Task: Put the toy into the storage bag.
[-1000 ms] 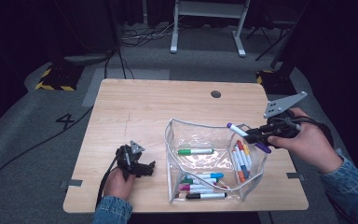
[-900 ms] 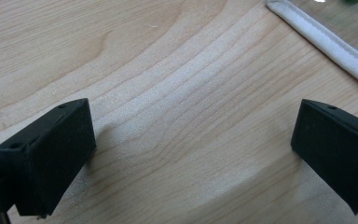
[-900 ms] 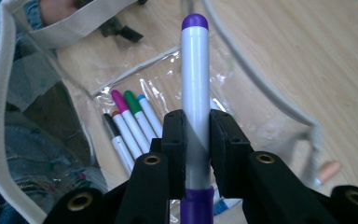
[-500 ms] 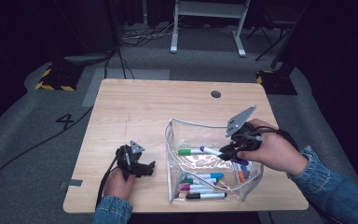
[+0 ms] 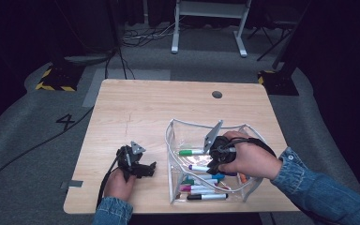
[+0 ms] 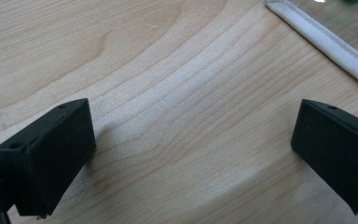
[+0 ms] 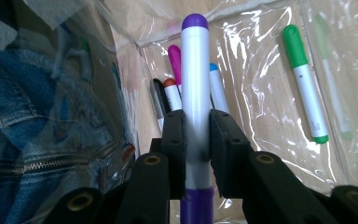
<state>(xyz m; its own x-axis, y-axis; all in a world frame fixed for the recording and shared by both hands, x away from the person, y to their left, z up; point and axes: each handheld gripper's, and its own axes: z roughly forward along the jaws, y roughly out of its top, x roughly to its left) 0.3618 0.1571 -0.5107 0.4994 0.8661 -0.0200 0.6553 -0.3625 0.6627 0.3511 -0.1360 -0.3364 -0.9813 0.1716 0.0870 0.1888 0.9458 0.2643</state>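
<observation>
A clear plastic pouch (image 5: 171, 140) with a white zip edge stands open on the wooden table (image 5: 145, 108), holding several markers. My right gripper (image 5: 213, 165) reaches down inside it, shut on a purple-capped white marker (image 5: 198, 167). In the right gripper view the two pads (image 7: 175, 140) clamp that purple marker (image 7: 195, 70) around its barrel, its cap pointing at the pouch floor where black, red, pink and blue markers lie. A green marker (image 7: 305, 79) lies apart to the right. My left gripper (image 5: 146, 170) rests on the table left of the pouch, open with bare wood between its jaws (image 6: 193, 149).
The pouch's white zip edge (image 6: 326, 42) runs close past the left gripper. A round cable hole (image 5: 217, 94) sits near the table's far edge. The person's denim sleeve (image 5: 318, 183) crosses the table's front right corner. The far half of the table is bare wood.
My right gripper has carried the purple marker left and down, from above the pouch's right rim into the pouch. The left gripper has stayed where it was.
</observation>
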